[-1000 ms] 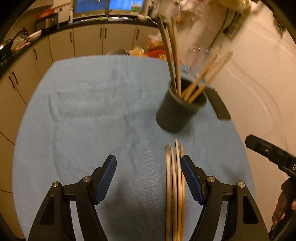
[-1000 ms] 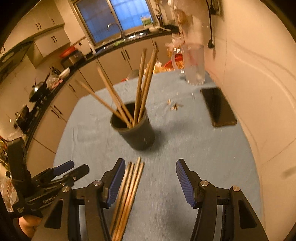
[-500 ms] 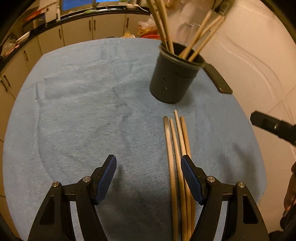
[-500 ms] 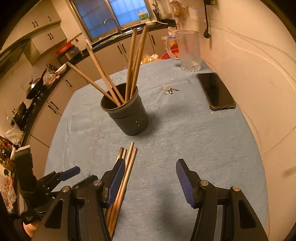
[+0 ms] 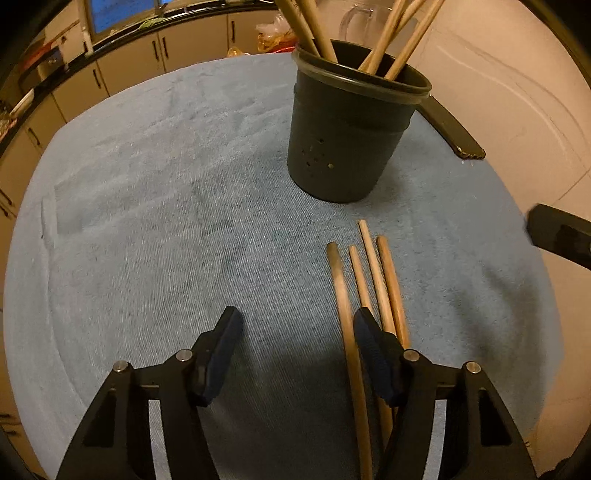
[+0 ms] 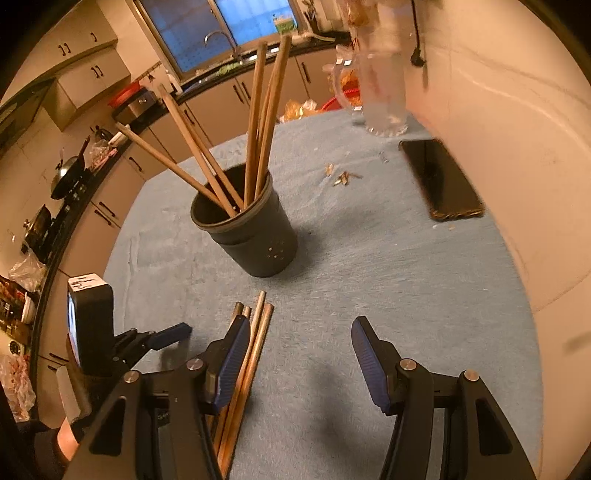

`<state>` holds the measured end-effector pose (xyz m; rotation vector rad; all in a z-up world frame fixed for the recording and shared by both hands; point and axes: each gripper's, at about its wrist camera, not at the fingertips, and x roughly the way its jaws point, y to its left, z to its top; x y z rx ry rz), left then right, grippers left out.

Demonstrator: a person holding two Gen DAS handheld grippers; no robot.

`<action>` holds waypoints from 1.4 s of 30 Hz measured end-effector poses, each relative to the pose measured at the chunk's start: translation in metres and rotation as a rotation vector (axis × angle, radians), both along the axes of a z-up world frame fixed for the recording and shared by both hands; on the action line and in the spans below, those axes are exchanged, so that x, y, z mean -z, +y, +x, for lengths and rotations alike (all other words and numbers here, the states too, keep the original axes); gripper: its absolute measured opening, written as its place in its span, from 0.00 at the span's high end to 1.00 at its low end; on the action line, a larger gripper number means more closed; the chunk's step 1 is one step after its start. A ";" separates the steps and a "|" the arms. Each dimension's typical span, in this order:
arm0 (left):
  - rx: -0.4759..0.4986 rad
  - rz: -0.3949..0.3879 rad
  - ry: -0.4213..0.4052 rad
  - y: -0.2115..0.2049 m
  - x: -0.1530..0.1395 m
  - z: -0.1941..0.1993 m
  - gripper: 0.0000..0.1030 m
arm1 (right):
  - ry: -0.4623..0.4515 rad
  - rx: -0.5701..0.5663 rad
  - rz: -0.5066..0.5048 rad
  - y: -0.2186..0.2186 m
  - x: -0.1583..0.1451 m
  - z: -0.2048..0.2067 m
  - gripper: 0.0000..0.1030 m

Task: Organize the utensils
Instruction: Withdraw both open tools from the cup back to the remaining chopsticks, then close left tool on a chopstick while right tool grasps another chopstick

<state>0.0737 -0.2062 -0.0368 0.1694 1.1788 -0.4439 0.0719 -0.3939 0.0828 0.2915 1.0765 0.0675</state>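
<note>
A home kitchen is shown, lit warmly against a blue-dark window. Beneath the window, a sink tap is seen on a dark counter that runs along cream cabinets with dark handles. To the left of the window, wall cupboards are mounted, and pans and cookware are set out along the counter below them. In front of the window, a tabletop covered in blue cloth carries a dark utensil holder filled with wooden chopsticks, a glass pitcher and a phone.
</note>
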 end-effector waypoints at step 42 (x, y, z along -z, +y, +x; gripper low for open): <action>-0.050 -0.111 0.095 0.085 0.001 0.014 0.92 | 0.276 -0.072 -0.200 0.081 0.079 0.071 0.84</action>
